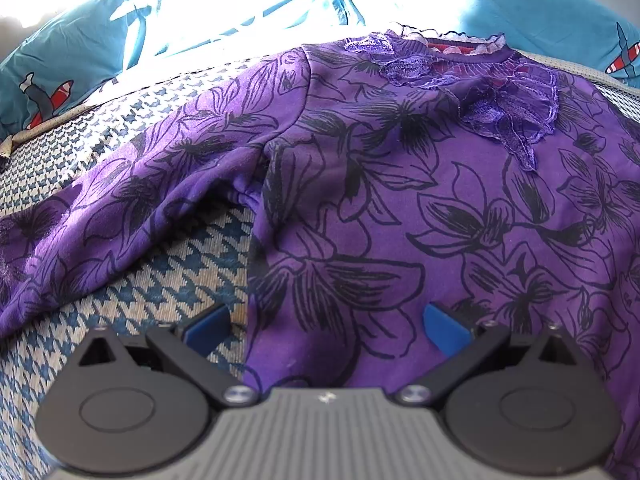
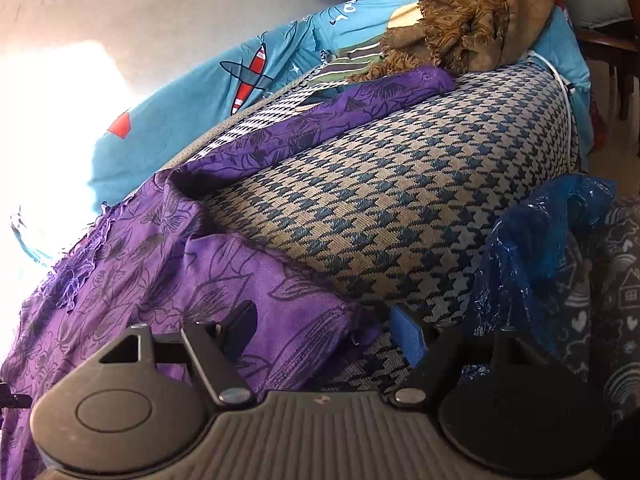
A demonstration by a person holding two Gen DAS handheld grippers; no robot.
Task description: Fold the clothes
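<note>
Both views sit low and close over a houndstooth-covered bed (image 1: 132, 292). The left wrist camera faces up the purple floral top (image 1: 440, 220) toward its lace collar. The right wrist camera looks from the garment's hem corner along a spread sleeve (image 2: 320, 120). They share the top, the houndstooth cover and the blue airplane-print bedding (image 2: 208, 92).

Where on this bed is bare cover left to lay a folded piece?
Bare houndstooth cover lies between the purple top's sleeve and the blue plastic bag. A smaller wedge sits under the other sleeve. The far end, by the brown cloth, is crowded.

free: houndstooth cover (image 2: 400, 208) beside purple top (image 2: 160, 264) | blocked: blue bag (image 2: 532, 240) right
</note>
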